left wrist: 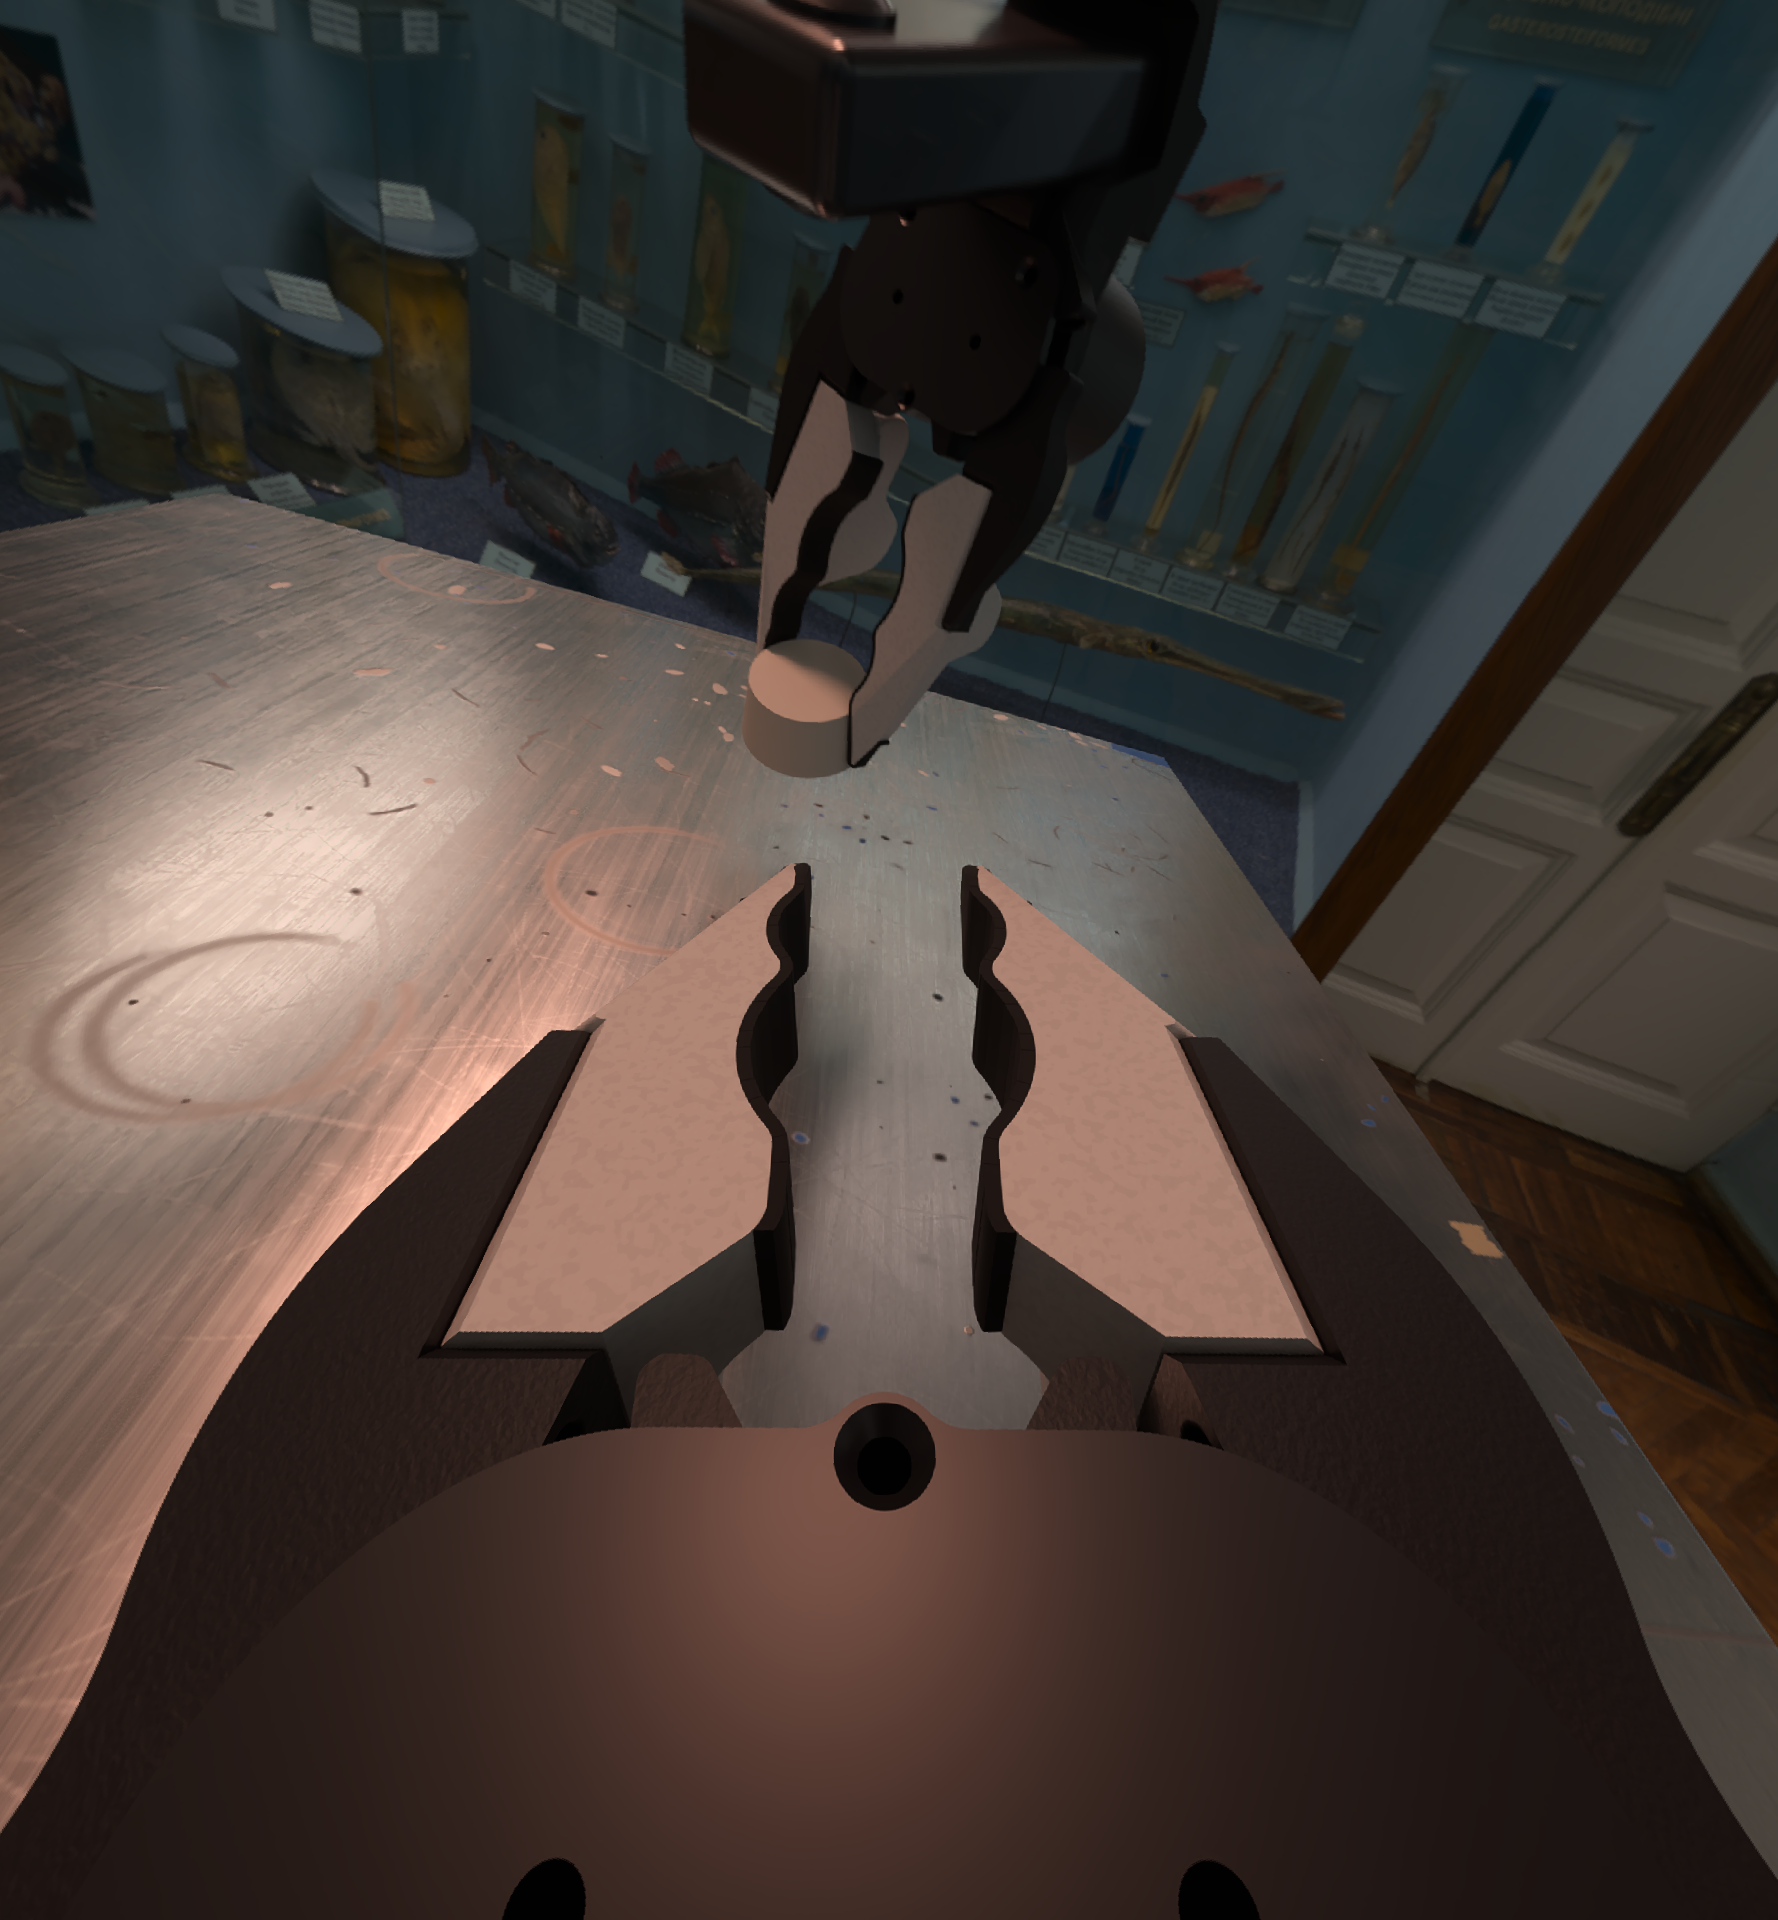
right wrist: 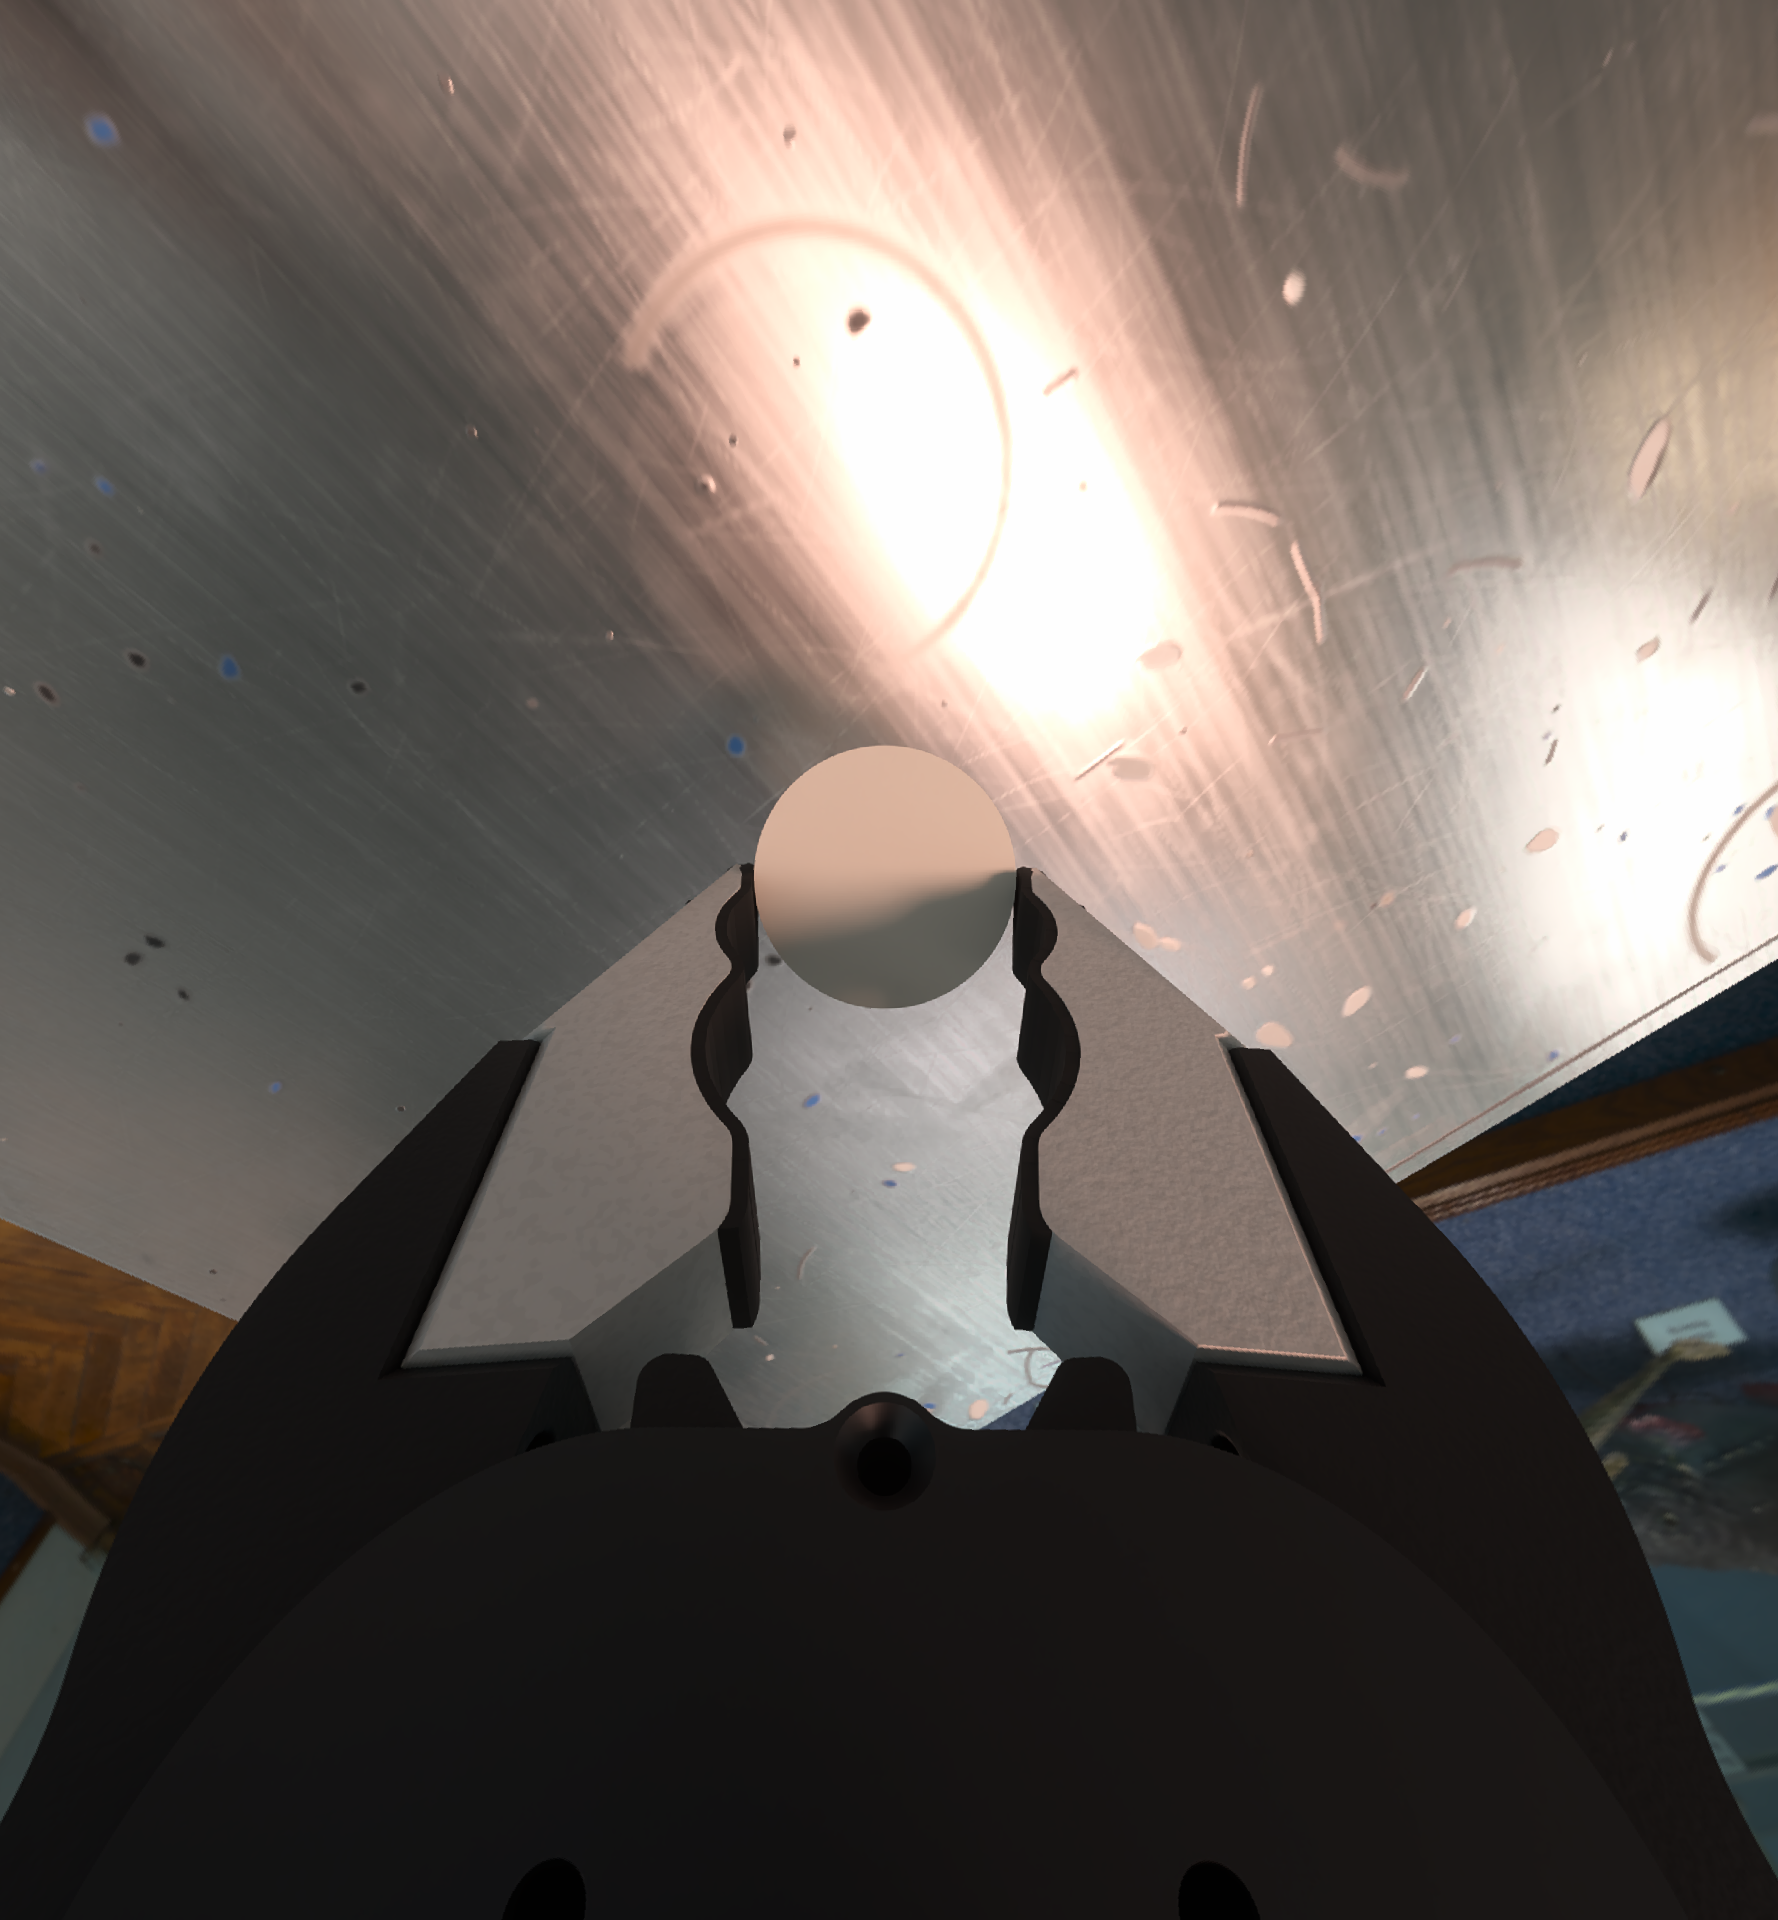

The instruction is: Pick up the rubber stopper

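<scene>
Scratched metal table (left wrist: pixel 241 779); right gripper's (right wrist: pixel 883 883) fingers pinch rubber stopper (right wrist: pixel 885 878).

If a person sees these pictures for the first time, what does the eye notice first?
First, the pale round rubber stopper, gripped at its sides between the right gripper fingers over the scratched, stained metal table. Then the left gripper, open and empty, pointing toward it across the table.

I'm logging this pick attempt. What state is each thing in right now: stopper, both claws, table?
rubber stopper: upright on its flat base, pinched at its sides between the right claw's fingertips; whether it has left the table cannot be told.
right claw: pointing down, shut on the stopper.
left claw: open, empty, low over the table.
metal table: scratched, ring-stained.
</scene>
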